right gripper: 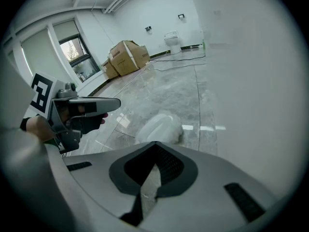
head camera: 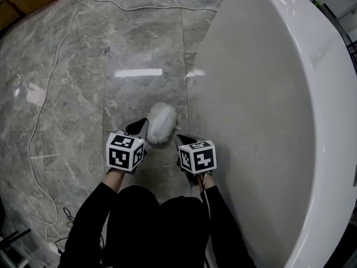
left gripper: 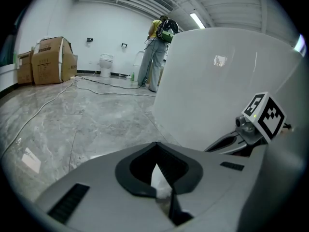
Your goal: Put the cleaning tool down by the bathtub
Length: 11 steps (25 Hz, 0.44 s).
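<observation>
The cleaning tool [head camera: 162, 123], a white fluffy pad, lies on the grey marble floor just beside the white bathtub [head camera: 268, 121]. In the right gripper view the cleaning tool [right gripper: 159, 127] rests on the floor ahead of my jaws, apart from the other gripper's tip. My left gripper [head camera: 143, 124] hovers just left of the pad, jaws shut with nothing held; in its own view the left gripper [left gripper: 159, 178] shows only a white sliver beyond its closed tips. My right gripper [head camera: 179, 139] sits just behind the pad, next to the tub wall, and the right gripper [right gripper: 149, 178] is shut and empty.
A thin white cable [head camera: 50, 88] snakes over the floor on the left, with a paper scrap [head camera: 36, 94] near it. Cardboard boxes [left gripper: 48, 59] and a toilet [left gripper: 105, 64] stand by the far wall. A person [left gripper: 154, 52] stands beyond the tub's far end.
</observation>
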Available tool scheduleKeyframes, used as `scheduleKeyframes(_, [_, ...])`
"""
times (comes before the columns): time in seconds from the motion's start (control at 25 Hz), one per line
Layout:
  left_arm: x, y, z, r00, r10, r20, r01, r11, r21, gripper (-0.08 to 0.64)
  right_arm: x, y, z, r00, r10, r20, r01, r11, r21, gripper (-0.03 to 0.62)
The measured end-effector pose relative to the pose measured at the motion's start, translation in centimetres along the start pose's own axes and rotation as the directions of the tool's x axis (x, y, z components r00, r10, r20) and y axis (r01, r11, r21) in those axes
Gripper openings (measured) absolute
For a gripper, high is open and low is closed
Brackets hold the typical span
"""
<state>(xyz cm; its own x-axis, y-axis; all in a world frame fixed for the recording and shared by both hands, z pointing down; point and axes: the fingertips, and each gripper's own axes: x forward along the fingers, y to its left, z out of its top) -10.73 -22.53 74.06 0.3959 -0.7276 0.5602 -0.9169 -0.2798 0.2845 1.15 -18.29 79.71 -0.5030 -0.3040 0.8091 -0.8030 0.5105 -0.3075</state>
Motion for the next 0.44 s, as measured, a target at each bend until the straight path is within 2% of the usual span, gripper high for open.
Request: scheduleKeyframes(0.44, [0.04, 0.7, -0.88, 1.0, 0.012, -0.01, -0.012, 0.999, -0.031, 0.008, 0.51, 0.29, -0.44, 1.0, 0.001, -0.019, -0.001, 1.0, -0.013, 0.0])
